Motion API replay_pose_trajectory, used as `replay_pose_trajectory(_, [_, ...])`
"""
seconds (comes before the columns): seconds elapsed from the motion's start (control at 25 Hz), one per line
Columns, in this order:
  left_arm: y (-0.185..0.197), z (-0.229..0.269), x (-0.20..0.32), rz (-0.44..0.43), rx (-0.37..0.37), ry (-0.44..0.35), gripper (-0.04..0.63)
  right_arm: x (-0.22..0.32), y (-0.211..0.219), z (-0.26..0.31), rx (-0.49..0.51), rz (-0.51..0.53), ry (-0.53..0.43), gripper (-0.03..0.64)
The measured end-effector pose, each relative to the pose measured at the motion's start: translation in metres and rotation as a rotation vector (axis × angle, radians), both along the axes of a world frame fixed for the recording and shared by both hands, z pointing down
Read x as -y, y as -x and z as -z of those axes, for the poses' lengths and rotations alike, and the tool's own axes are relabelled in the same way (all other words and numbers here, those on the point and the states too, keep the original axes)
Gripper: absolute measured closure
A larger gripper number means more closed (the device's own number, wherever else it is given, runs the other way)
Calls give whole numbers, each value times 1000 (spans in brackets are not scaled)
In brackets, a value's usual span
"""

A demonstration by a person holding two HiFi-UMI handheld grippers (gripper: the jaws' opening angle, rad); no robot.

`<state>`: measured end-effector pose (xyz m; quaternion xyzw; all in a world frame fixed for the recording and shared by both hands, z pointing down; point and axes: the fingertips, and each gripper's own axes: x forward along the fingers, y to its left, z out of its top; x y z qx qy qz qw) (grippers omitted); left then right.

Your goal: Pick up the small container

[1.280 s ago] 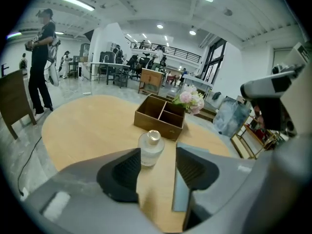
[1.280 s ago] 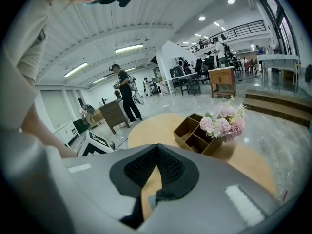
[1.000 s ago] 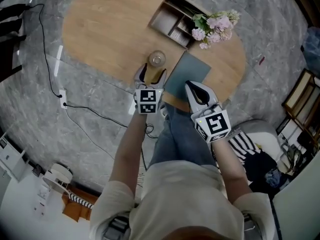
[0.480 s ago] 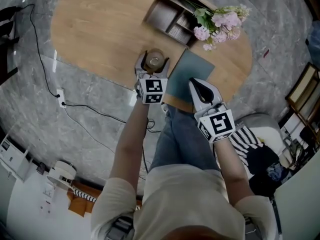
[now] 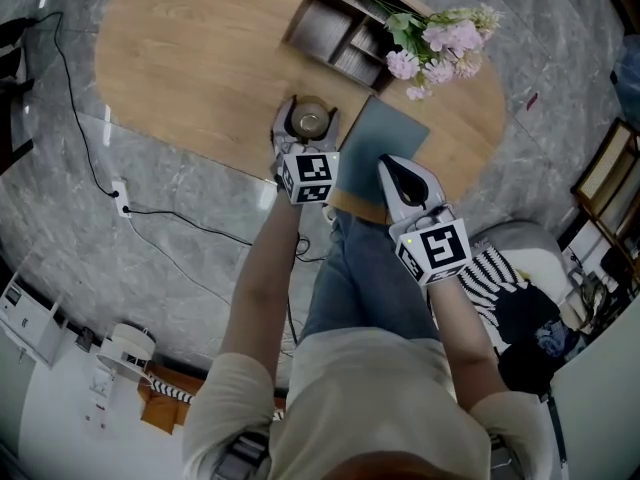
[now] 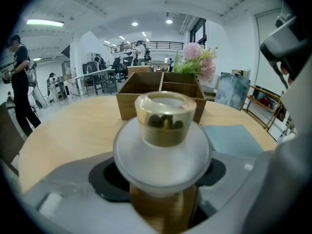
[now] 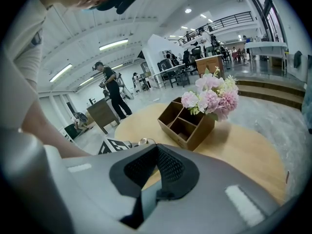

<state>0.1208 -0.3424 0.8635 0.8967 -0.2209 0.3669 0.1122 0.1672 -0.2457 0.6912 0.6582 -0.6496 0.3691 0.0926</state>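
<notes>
Left gripper (image 5: 306,128) closed on the small amber-glass container (image 6: 163,130) at the near edge of the oval pale-wood table (image 5: 190,58).

The container has a round amber body, a wide frosted white disc collar and a thick clear cap. The left gripper's grey jaws, lined with black pads, press the body from both sides; whether it stands on the tabletop or is raised off it cannot be told. A second ago those jaws stood open just short of it; now they enclose it. The right gripper (image 5: 392,171), its ribbed black pads together on nothing, has barely shifted over the near part of the smooth grey-blue square mat (image 5: 380,138), just beside the container. Farther back on the table stand a dark wooden compartment box (image 5: 335,28) and a bunch of pink flowers (image 5: 440,43).
</notes>
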Motion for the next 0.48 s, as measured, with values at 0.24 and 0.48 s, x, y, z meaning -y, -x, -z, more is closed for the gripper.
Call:
replay_pose_trajectory(0.24, [5,4,-3,22,-1,49,249,-3,6,9,-7,-1,-16,618])
replay_pose_trajectory(0.48, [22,29,-19,22,-24,71,249,-13,14,25,-24,-3,-37,618])
